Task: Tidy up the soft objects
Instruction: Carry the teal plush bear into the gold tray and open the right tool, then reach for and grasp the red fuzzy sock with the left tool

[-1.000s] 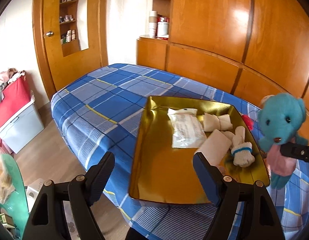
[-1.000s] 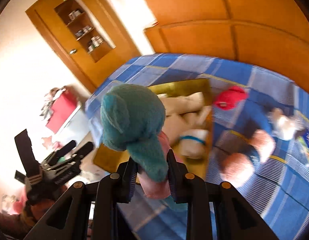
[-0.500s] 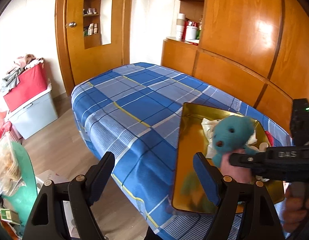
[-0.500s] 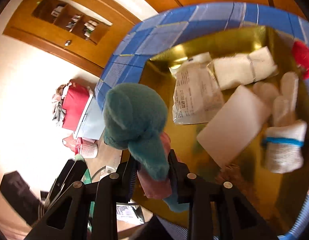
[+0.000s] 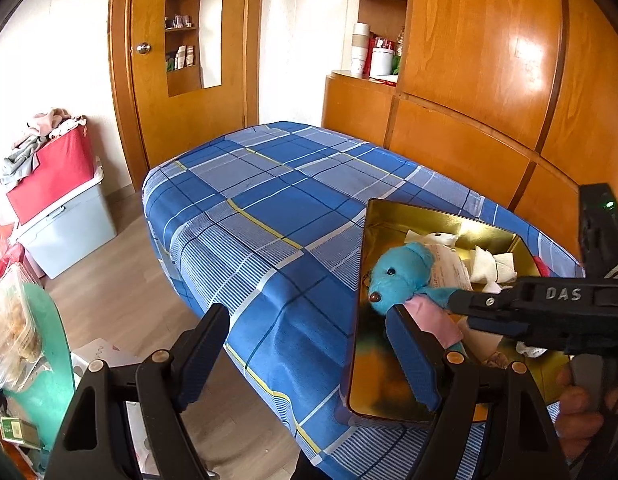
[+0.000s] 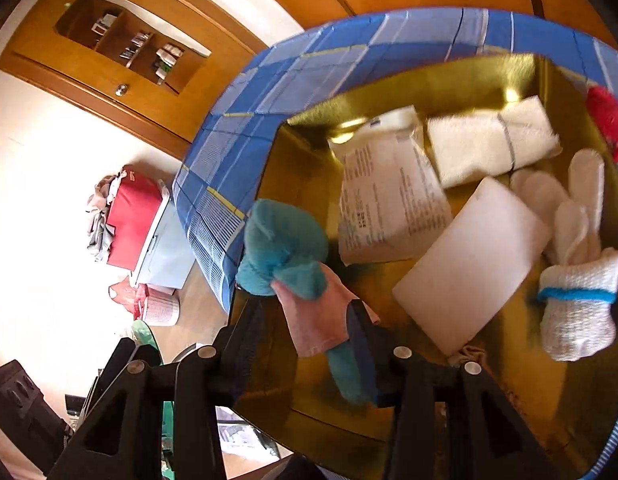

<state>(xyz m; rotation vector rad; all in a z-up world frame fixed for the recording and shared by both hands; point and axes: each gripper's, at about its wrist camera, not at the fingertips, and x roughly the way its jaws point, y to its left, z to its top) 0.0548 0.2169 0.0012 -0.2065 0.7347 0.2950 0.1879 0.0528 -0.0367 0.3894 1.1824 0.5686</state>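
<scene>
Right tool (image 6: 305,332) angled steeply down over the near left corner of the gold tray (image 6: 521,396), jaws just been opening, now parted with the teal teddy bear (image 6: 285,248) lying loose between them: right finger (image 6: 361,344) against the bear's pink body and teal leg, left finger (image 6: 245,344) standing clear with a gap, so no grip. Bear down inside the tray by its left wall, head toward that wall. Seen from the left wrist view, right tool (image 5: 453,304) reaching in across the tray from its right side, black body level, bare fingers of a hand (image 5: 581,408) wrapped on the grip below. Left tool (image 5: 309,356) tilted down toward the bed (image 5: 269,216) left of the tray (image 5: 357,344), jaws spread wide with nothing between them, right finger (image 5: 413,360) overlapping the tray's near left part. Farther into the tray from the bear: a printed plastic packet (image 6: 389,200), a folded white cloth (image 6: 489,144), a white foam block (image 6: 473,268) and a white sock roll with a blue band (image 6: 577,304). Red soft thing (image 6: 609,124) just outside the tray's far right wall.
</scene>
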